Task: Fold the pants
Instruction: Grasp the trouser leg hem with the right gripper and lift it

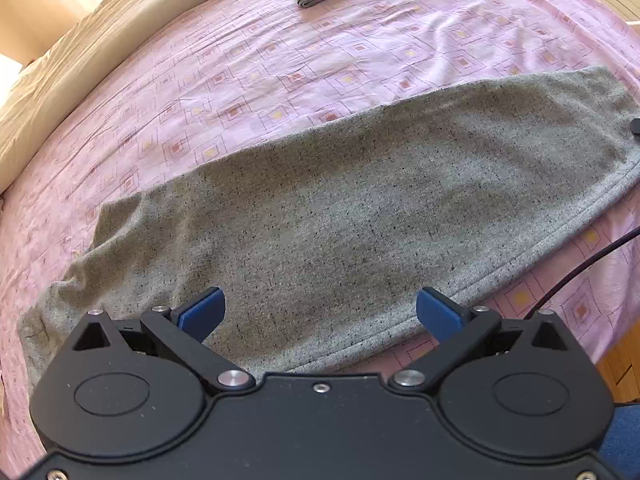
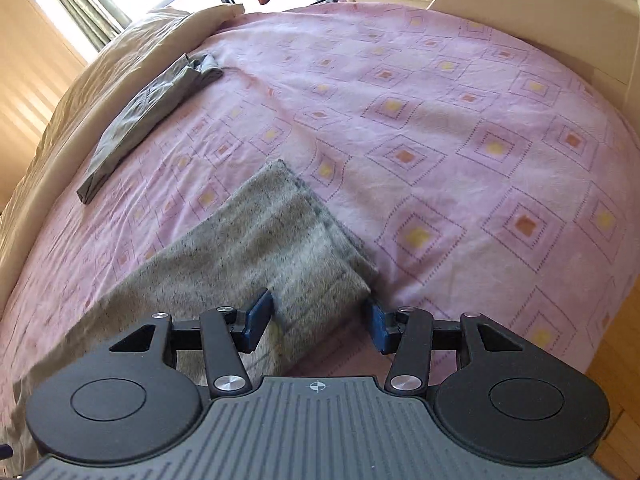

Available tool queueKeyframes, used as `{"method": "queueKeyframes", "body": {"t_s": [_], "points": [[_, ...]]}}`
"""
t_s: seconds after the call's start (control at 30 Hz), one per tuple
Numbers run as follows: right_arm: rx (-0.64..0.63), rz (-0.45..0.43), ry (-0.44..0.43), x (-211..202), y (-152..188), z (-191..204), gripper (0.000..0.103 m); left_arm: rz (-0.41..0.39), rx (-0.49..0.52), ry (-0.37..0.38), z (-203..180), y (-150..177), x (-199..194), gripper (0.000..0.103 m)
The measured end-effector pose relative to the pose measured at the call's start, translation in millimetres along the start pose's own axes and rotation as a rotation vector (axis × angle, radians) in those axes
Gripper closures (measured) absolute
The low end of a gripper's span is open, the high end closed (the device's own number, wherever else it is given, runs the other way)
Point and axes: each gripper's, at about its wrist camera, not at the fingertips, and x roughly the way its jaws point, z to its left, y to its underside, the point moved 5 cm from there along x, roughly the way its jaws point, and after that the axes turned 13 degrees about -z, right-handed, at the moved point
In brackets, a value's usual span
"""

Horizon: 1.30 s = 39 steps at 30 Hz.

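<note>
Grey speckled pants [image 1: 340,208] lie flat and lengthwise across the pink patterned sheet [image 1: 240,80], folded into one long band. My left gripper [image 1: 320,312] hovers over the pants' near edge around their middle, its blue pads [image 1: 202,312] spread wide with nothing pinched. In the right wrist view one end of the pants [image 2: 280,240] points away from me. My right gripper [image 2: 318,322] stands open at that end. The fabric's corner lies between its blue pads [image 2: 258,320], which do not press on it.
A folded dark grey garment [image 2: 148,120] lies further up the bed [image 2: 440,120], near a beige duvet [image 2: 100,92]. A cream bed end [image 2: 540,12] rises at the far right. Wooden floor [image 2: 616,360] shows past the bed's edge. A dark cable [image 1: 580,272] crosses the sheet.
</note>
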Motion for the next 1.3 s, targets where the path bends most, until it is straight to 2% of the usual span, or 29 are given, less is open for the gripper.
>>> {"method": "queueKeyframes", "body": {"t_s": [0.07, 0.13, 0.23, 0.33, 0.47, 0.6, 0.73, 0.83, 0.97, 1.13, 1.3], "points": [[0.008, 0.022, -0.030, 6.3, -6.7, 0.4, 0.056, -0.001, 0.004, 0.002, -2.8, -6.1, 2.4, 0.002], [0.023, 0.038, -0.030, 8.9, -11.1, -0.6, 0.078, -0.006, -0.001, 0.020, -7.4, -15.3, 6.5, 0.002], [0.014, 0.059, -0.055, 8.7, -14.8, 1.1, 0.088, -0.017, -0.010, 0.052, -14.9, -33.5, 16.9, 0.002], [-0.030, 0.060, -0.067, 5.7, -18.5, 8.8, 0.088, -0.027, -0.027, 0.072, -22.1, -56.0, 33.2, 0.002], [-0.024, 0.050, -0.094, 0.8, -27.4, 14.0, 0.088, -0.020, -0.044, 0.079, -26.7, -83.3, 63.2, 0.002], [-0.028, 0.051, -0.115, -2.7, -33.8, 18.5, 0.088, 0.035, -0.069, 0.058, -26.4, -99.1, 103.1, 0.002], [-0.033, 0.055, -0.131, -5.5, -38.4, 22.1, 0.088, 0.121, -0.134, 0.056, -22.1, -100.1, 135.1, 0.000], [0.027, 0.068, -0.160, -4.7, -40.8, 21.5, 0.088, 0.124, -0.183, 0.067, -17.1, -100.3, 133.5, 0.001], [0.079, 0.066, -0.158, -3.4, -41.4, 19.5, 0.088, 0.064, -0.195, 0.069, -13.7, -98.1, 103.5, 0.004], [0.094, 0.061, -0.146, -3.3, -40.7, 20.7, 0.089, 0.063, -0.099, 0.114, -27.6, -71.0, 63.9, 0.003], [0.074, 0.045, -0.143, -4.9, -41.8, 28.6, 0.089, 0.128, 0.001, 0.140, -45.3, -40.0, 64.4, 0.003]]}}
